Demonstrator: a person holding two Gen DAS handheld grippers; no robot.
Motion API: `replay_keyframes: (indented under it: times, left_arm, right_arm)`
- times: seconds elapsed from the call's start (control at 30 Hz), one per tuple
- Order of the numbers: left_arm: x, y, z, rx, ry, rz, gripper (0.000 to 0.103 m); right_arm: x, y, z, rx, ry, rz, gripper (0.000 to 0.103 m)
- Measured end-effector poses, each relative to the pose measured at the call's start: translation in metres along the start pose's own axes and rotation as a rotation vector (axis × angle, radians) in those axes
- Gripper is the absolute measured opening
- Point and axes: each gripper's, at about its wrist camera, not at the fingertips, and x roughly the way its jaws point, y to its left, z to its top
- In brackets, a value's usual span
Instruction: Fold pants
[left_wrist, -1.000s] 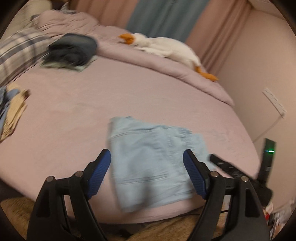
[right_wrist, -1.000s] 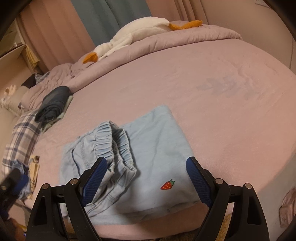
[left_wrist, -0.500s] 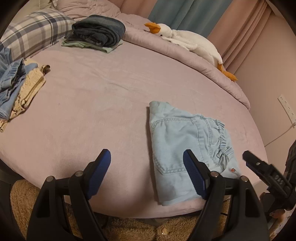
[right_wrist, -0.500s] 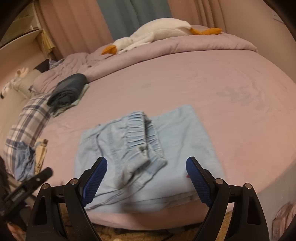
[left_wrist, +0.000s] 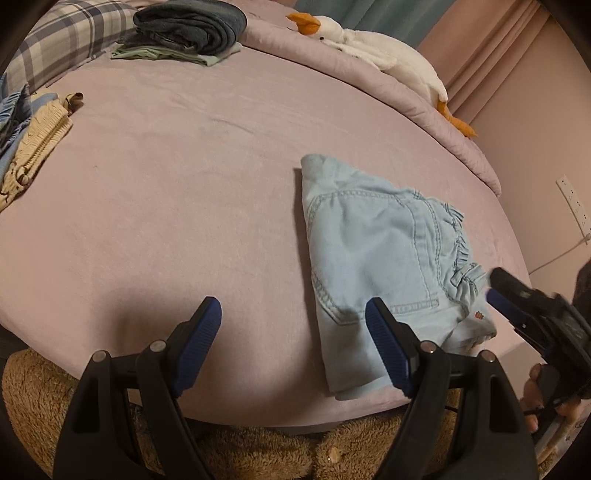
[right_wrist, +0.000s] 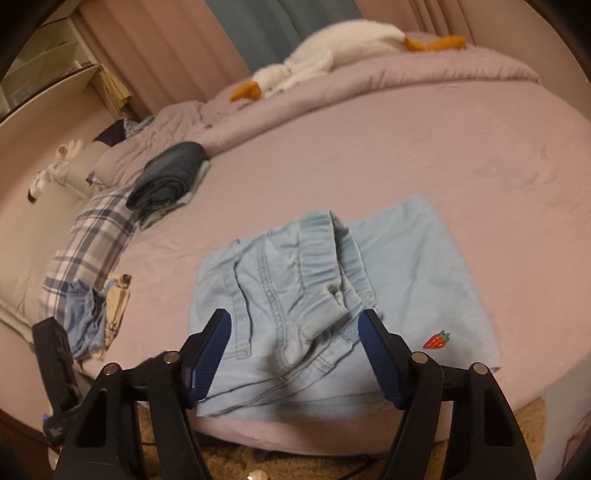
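Left wrist view: left gripper (left_wrist: 293, 334) spread apart, empty, above the bed (left_wrist: 177, 192) edge; folded light-blue denim pants (left_wrist: 380, 258) lie off its right finger. Right wrist view: right gripper (right_wrist: 295, 347) also apart and empty, pants (right_wrist: 332, 295) directly ahead between the fingers, not touched.

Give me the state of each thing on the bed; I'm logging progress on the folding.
Light blue pants: folded, lying flat, not gripped.
Left gripper: open, empty.
Right gripper: open, empty.
Dark jeans: folded, stacked on a green garment.
Plush goose: lying on the duvet.
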Motion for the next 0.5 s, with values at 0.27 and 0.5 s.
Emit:
replay_keyframes:
  times: [0.27, 0.5]
  left_arm:
    - [0.006, -0.004, -0.002, 0.014, 0.017, 0.008, 0.080]
    - [0.010, -0.002, -0.001, 0.013, 0.025, 0.016, 0.080]
  right_arm:
    - [0.021, -0.006, 0.013, -0.002, 0.023, -0.053, 0.022]
    - [0.010, -0.019, 0.009, 0.012, -0.031, -0.184, 0.009]
